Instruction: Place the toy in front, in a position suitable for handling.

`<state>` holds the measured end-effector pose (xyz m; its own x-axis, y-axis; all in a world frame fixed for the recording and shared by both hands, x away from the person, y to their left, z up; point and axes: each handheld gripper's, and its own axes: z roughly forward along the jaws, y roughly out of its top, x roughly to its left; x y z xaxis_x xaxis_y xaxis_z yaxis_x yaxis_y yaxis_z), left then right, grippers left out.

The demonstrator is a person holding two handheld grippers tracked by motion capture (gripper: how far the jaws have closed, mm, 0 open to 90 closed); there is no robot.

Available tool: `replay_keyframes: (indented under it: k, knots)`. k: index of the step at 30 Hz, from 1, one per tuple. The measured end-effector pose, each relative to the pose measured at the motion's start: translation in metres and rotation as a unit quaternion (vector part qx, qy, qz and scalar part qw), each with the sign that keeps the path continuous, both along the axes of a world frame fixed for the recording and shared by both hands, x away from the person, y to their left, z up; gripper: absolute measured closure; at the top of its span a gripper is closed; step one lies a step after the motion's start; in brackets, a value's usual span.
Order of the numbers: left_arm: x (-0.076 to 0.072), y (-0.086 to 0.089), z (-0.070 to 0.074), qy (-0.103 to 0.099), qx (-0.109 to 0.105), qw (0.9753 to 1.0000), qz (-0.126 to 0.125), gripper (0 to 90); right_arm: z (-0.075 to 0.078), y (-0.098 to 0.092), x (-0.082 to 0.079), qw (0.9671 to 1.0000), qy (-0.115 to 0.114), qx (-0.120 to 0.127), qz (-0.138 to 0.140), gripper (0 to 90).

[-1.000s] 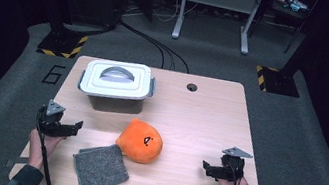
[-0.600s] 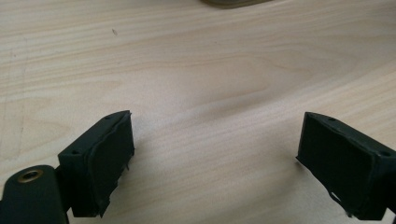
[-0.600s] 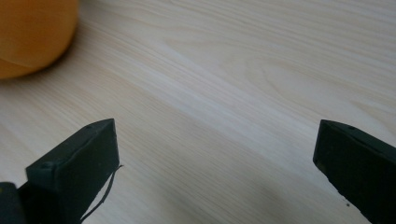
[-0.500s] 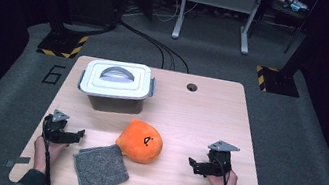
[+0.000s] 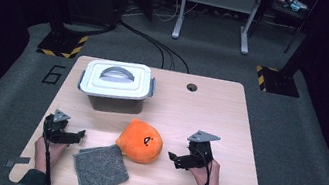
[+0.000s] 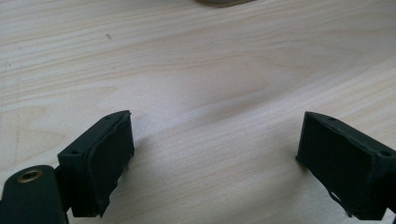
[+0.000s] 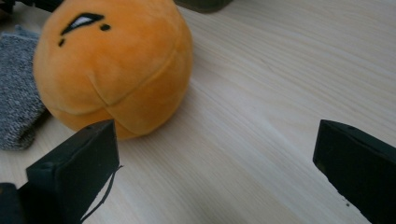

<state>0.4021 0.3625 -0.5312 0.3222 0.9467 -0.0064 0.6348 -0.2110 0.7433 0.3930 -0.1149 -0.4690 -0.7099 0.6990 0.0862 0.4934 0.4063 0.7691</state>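
Nothing is grasped yet; the right gripper (image 5: pixel 176 158), jaws wide and empty, sits just beside the round orange plush toy (image 5: pixel 141 142) ahead; the left gripper (image 5: pixel 78 135) gapes empty over bare wooden surface (image 5: pixel 209 115).

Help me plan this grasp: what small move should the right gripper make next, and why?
Probably ease the right gripper forward toward the orange plush: its jaws stand wide open, and in the right gripper view the plush lies just ahead, off toward one jaw, not yet between them.
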Motion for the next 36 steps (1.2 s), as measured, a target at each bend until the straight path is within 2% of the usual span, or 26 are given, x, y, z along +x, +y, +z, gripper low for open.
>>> replay_keyframes:
  k: [6,13,21,24,29,34,36]
  knots:
    - [0.0,0.0,0.0,-0.001,0.001,1.0,-0.001,10.3,0.008,0.021,0.002,0.9997,-0.006,0.002,0.024,0.0]
    - [0.0,0.0,0.0,-0.001,0.001,1.0,-0.002,10.3,0.01,0.054,0.006,0.9976,0.001,0.002,0.069,0.0]
    - [0.0,0.0,0.0,-0.001,0.001,1.0,-0.001,10.4,0.018,0.076,0.005,0.9973,-0.007,-0.005,0.073,0.0]
    - [0.0,0.0,0.0,-0.001,0.0,1.0,-0.001,10.4,0.017,0.083,0.005,0.9973,-0.004,-0.018,0.071,1.3]
    - [0.0,0.0,0.0,-0.001,0.001,1.0,-0.001,10.5,0.008,0.091,0.006,0.9973,0.005,-0.041,0.06,14.3]
    - [0.0,0.0,0.0,-0.002,0.002,1.0,0.002,10.5,0.002,0.085,0.009,0.9979,0.021,-0.037,0.05,30.2]
    - [0.0,0.0,0.0,-0.002,0.002,1.0,0.002,10.6,-0.001,0.082,0.008,0.9984,0.027,-0.026,0.042,37.5]
